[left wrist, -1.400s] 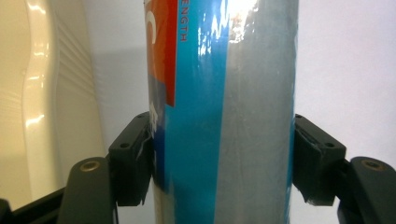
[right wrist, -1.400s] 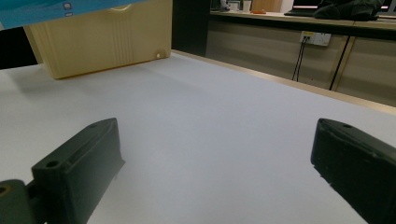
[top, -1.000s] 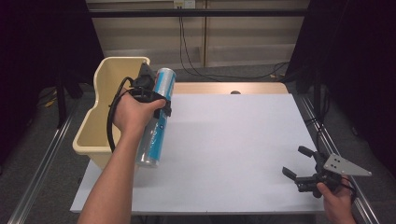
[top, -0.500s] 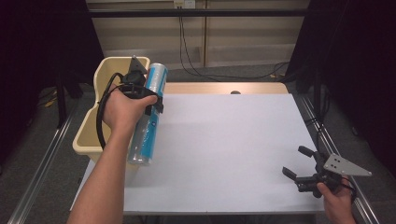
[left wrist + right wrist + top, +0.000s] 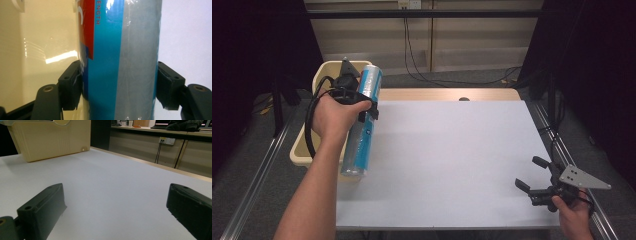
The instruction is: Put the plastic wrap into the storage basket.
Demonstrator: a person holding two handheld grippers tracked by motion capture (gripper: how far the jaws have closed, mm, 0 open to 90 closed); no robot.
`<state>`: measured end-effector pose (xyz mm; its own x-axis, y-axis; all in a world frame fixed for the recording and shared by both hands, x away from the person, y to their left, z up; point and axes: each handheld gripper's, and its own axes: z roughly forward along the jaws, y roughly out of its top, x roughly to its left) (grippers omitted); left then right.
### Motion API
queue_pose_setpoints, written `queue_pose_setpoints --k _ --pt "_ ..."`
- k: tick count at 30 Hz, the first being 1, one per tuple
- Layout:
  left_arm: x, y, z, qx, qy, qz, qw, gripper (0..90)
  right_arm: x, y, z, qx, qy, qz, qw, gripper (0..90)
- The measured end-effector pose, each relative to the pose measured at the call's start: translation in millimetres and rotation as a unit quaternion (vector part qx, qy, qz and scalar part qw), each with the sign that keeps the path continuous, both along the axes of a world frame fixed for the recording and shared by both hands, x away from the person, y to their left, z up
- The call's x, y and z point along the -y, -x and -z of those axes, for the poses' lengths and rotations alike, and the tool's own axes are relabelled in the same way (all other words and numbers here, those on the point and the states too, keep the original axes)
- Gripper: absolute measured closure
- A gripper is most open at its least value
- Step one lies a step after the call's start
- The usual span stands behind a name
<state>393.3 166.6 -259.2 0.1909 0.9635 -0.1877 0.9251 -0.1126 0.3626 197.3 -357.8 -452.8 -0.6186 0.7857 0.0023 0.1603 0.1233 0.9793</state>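
Left claw (image 5: pixel 371 107) clamped mid-length on shrink-wrapped blue roll (image 5: pixel 362 125), held above beige bin (image 5: pixel 299 152) at the desk (image 5: pixel 452 160) edge. Film looks slick; I judge the roll light but long, so a central grip suits. Right claw (image 5: pixel 532 175) apart, idle.

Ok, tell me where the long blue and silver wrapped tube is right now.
In the high view the blue and silver wrapped tube is at the table's left edge, clamped in the left gripper, beside the beige plastic bin.

A bin (image 5: pixel 307 150) sat at the tabletop's (image 5: pixel 452 150) left edge. The long tube (image 5: pixel 362 125) hung over the bin's right rim, clamped in the left tool (image 5: pixel 362 102). The right tool (image 5: pixel 537 180) rested at the near right corner, well apart.
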Motion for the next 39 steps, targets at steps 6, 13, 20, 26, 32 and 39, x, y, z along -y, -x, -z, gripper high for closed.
queue_pose_setpoints --k 6,13,20,26,32,39 --pt "-14.0 1.5 1.6 -0.006 -0.009 -0.011 0.9999 32.3 0.0 0.5 -0.3 0.0 -0.003 0.001 1.0 1.4" --pt "-26.4 3.7 3.0 -0.01 -0.01 -0.023 0.9996 32.3 0.7 1.1 -1.1 0.002 -0.003 0.005 1.0 1.4" --pt "-35.6 5.9 1.6 -0.011 -0.009 -0.022 0.9997 32.3 0.7 1.2 -0.9 0.002 -0.001 0.003 1.0 1.4" --pt "-47.4 8.7 -2.1 -0.01 -0.008 -0.032 0.9994 32.3 0.7 1.2 -0.9 0.002 -0.003 0.003 1.0 1.4" --pt "-59.6 12.1 -2.4 -0.01 -0.024 -0.033 0.9991 32.3 0.1 1.4 -0.7 0.0 -0.003 0.002 1.0 1.4" --pt "-66.7 12.4 3.3 -0.01 -0.023 -0.031 0.9992 32.2 -0.4 1.3 -1.4 0.002 0.0 0.002 1.0 1.5"
